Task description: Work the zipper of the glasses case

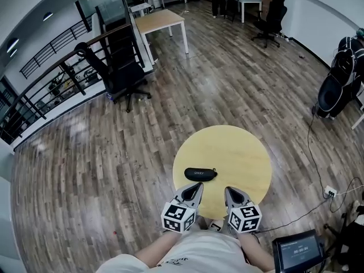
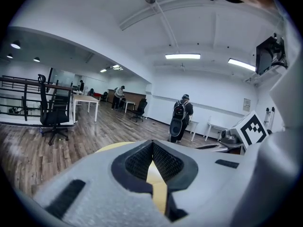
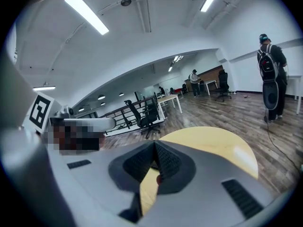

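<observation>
The black glasses case (image 1: pixel 200 174) lies zipped shut on the near left part of the round yellow table (image 1: pixel 239 152). My left gripper (image 1: pixel 197 187) hovers just behind the case on my side, its jaws shut with nothing in them. The right gripper (image 1: pixel 229 190) sits beside it over the table's near edge, also shut and empty. In the left gripper view the left gripper (image 2: pixel 152 145) has its pads meeting at the tip, with yellow tabletop (image 2: pixel 113 147) beyond. The right gripper view shows the right gripper (image 3: pixel 155 144) the same way, over the table (image 3: pixel 213 143). Neither gripper view shows the case.
A black office chair (image 1: pixel 122 73) and a wooden desk (image 1: pixel 162 20) stand far off on the plank floor. A screen (image 1: pixel 297 251) is at my lower right, with a cable (image 1: pixel 311 147) on the floor. A person with a backpack (image 2: pixel 181 115) stands across the room.
</observation>
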